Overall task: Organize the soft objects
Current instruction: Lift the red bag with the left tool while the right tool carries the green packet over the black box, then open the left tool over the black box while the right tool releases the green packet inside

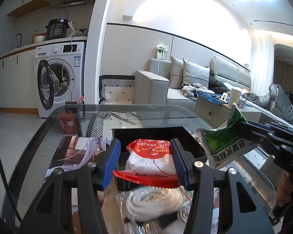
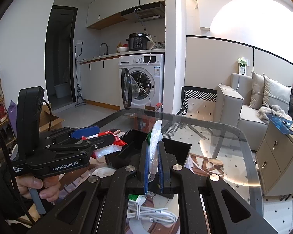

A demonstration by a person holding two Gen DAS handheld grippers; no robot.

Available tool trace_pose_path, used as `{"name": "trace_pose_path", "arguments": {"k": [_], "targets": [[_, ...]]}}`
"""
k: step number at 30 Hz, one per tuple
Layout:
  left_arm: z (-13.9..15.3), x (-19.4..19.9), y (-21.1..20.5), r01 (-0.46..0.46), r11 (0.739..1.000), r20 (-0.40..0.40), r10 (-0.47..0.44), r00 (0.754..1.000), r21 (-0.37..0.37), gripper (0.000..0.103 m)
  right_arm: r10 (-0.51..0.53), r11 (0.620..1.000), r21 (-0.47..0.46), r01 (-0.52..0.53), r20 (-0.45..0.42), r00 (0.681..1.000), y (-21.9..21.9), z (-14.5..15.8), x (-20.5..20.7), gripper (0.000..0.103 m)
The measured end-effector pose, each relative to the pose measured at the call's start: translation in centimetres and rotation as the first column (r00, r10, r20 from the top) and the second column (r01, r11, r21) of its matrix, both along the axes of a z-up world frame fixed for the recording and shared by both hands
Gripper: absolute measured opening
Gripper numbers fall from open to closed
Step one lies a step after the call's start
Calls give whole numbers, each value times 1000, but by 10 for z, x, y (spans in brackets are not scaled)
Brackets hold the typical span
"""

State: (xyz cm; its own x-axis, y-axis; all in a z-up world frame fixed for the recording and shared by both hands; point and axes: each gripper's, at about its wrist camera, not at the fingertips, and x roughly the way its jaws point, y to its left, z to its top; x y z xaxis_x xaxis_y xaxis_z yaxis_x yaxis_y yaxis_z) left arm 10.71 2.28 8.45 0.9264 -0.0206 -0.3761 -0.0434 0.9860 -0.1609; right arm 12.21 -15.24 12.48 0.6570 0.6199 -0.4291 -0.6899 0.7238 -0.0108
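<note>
My left gripper (image 1: 146, 159) is shut on a red and white balloon packet (image 1: 150, 158) and holds it over the near edge of a black tray (image 1: 146, 131) on the glass table. In the right wrist view the same gripper (image 2: 99, 134) shows at left with the packet (image 2: 107, 142). My right gripper (image 2: 154, 165) is shut on a green and white sachet (image 2: 155, 136), seen edge-on above the tray (image 2: 177, 148). In the left wrist view the sachet (image 1: 224, 144) hangs at the tray's right side.
The glass table (image 1: 72, 113) carries a printed mat (image 1: 78, 152). A bagged white cable coil (image 1: 152, 202) lies below my left gripper. A white charger cable (image 2: 152, 214) lies under my right gripper. A sofa, a washing machine and a side cabinet stand beyond.
</note>
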Motion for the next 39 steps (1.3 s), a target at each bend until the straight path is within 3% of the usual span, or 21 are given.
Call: {"name": "trace_pose_path", "arguments": {"k": [28,31,35,37,39], "targets": [[-26,61,12,-38,999,-74,37,997,-2,53,6,998,-64,-11,-78,997,50,-38,84,8],[-27,64,9,-27,1000,-85,28,996,8,53,-2,996,-88,-6,-94,996,55,-43,90,12],[-27,62,8,-19,1000,-82,20,996,16,70,-35,994,-105,25,-94,995,51,-46,94,17],[-26,60,7,-2,1000,-84,4,996,19,73,-49,993,-108,39,-92,995,46,-47,95,21],[-25,57,6,0,1000,-90,2,996,25,89,-57,993,-111,47,-90,994,40,-48,92,31]]}}
